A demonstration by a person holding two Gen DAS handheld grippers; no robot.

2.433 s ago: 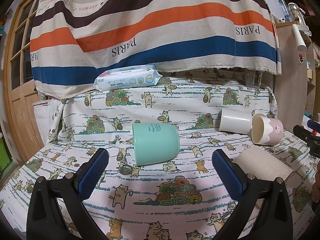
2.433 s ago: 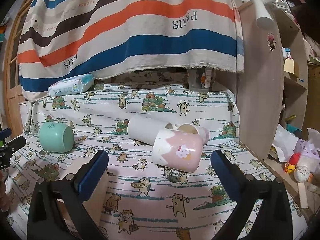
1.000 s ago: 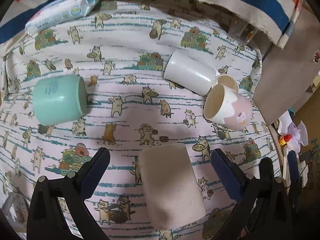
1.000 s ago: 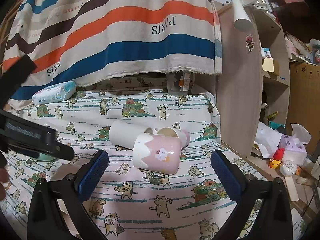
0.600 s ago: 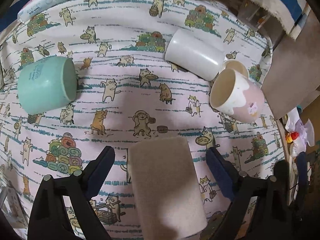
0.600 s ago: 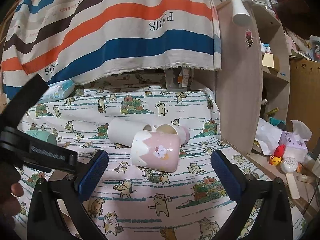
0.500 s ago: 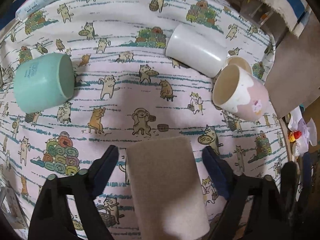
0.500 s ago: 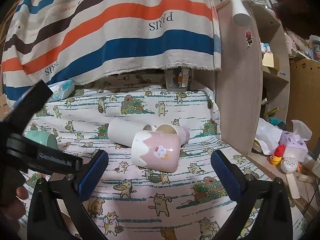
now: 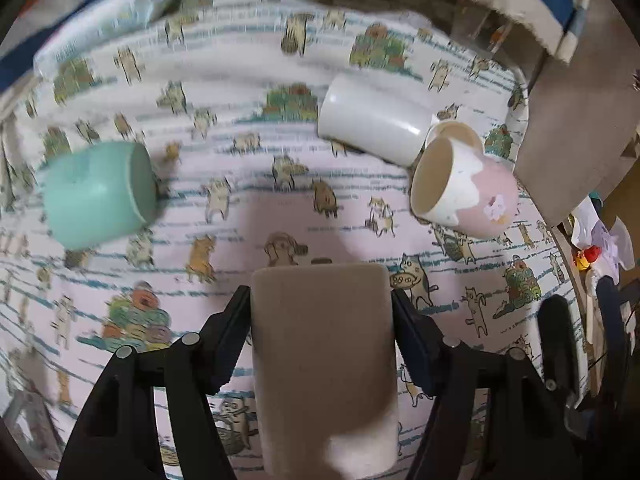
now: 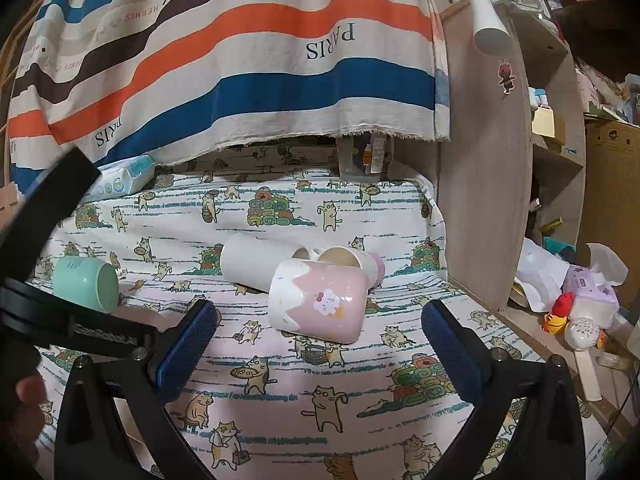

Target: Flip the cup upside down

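1. At the bottom centre of the left wrist view, we see the left hand-held gripper (image 9: 320, 336) clamped on a beige cup (image 9: 324, 364), a finger pressed to each side.
2. Across the cat-print worktop (image 9: 248, 216), a green cup (image 9: 96, 194) lies on its side at the left.
3. At the upper right, a white cup (image 9: 372, 118) and a pink cup (image 9: 460, 192) lie tipped, touching.
4. From the right wrist view, we see the right hand-held gripper (image 10: 320, 344) spread wide and holding nothing, the pink cup between its fingers but farther back.
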